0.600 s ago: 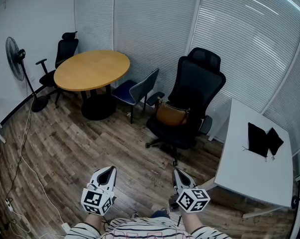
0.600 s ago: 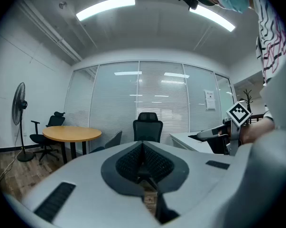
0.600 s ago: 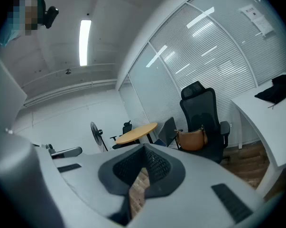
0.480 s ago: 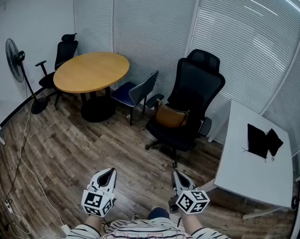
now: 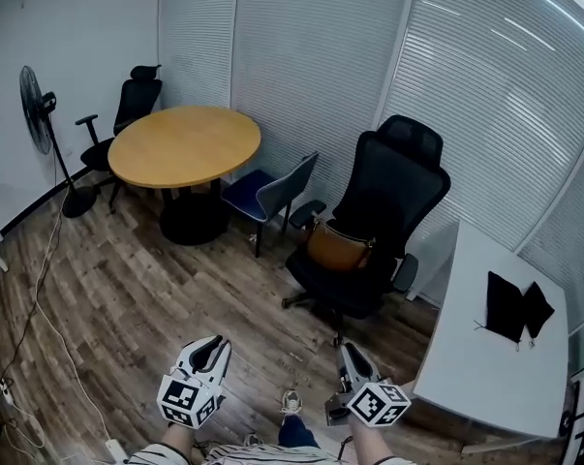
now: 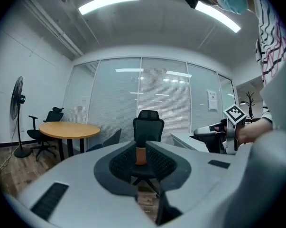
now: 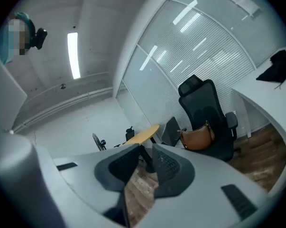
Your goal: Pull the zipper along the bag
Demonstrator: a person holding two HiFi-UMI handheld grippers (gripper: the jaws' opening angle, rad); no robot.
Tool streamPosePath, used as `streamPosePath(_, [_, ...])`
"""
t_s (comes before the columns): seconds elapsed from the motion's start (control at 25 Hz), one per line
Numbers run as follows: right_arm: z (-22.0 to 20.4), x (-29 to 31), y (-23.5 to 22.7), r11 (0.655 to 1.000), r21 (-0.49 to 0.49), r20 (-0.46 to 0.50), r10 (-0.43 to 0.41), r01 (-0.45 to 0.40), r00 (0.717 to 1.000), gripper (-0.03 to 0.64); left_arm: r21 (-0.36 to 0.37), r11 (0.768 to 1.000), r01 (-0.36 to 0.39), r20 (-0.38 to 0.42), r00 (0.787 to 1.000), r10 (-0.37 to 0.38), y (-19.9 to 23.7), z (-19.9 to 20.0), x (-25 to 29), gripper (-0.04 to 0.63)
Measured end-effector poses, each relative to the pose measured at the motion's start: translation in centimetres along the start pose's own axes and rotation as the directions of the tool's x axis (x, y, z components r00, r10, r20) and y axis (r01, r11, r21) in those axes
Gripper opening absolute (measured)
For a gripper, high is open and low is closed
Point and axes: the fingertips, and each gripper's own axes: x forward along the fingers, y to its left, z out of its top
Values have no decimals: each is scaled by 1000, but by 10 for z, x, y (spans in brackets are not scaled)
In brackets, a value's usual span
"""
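A brown bag (image 5: 339, 247) rests on the seat of a black office chair (image 5: 388, 211), well ahead of both grippers. My left gripper (image 5: 207, 354) is held low in front of the body, shut with nothing in it. In the left gripper view the bag (image 6: 141, 156) shows far off past the left gripper's (image 6: 141, 148) tips. My right gripper (image 5: 351, 356) is beside it, its jaws a narrow gap apart and empty. In the right gripper view the bag (image 7: 198, 138) sits right of the right gripper's (image 7: 146, 161) tips, only floor between them.
A round wooden table (image 5: 183, 143) stands at the back left with a blue-grey chair (image 5: 272, 184) and a black chair (image 5: 137, 100) by it. A fan (image 5: 36, 100) stands at far left, its cable (image 5: 49, 289) across the floor. A white desk (image 5: 485, 356) at right carries a black pouch (image 5: 514, 303).
The head view has shifted a little, so chair and bag sit slightly lower in it. A shoe has come into view between the grippers. Both grippers keep their spacing and stay empty.
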Motion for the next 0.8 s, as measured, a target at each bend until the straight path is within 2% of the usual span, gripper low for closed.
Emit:
streamPosePath(0.04, [1, 7, -6, 1000, 14, -13, 3, -3, 1000, 120, -7, 1000, -1, -5, 1000, 1, 3, 0, 7, 41])
streamPosePath(0.08, [2, 15, -11, 1000, 22, -28, 6, -5, 1000, 181, -15, 1000, 0, -10, 1000, 0, 5, 0, 16, 80])
streamPosePath(0.12, [4, 23, -17, 1000, 28, -40, 10, -9, 999, 183, -24, 1000, 1, -16, 1000, -1, 7, 0, 26, 147])
streamPosePath(0.16, [6, 31, -23, 999, 34, -47, 15, -14, 999, 183, -28, 1000, 1, -23, 1000, -2, 8, 0, 36, 163])
streamPosePath(0.32, [23, 70, -51, 997, 68, -62, 34, -30, 997, 183, -13, 1000, -7, -45, 999, 6, 15, 6, 83, 163])
streamPosePath(0.52, [56, 115, -90, 995, 88, -58, 54, -49, 997, 183, -1, 999, -38, -37, 999, 38, 24, 20, 142, 163])
streamPosePath(0.8, [95, 162, -137, 992, 98, -59, 90, -84, 994, 181, 3, 997, -73, -42, 996, 73, 17, 27, 210, 163])
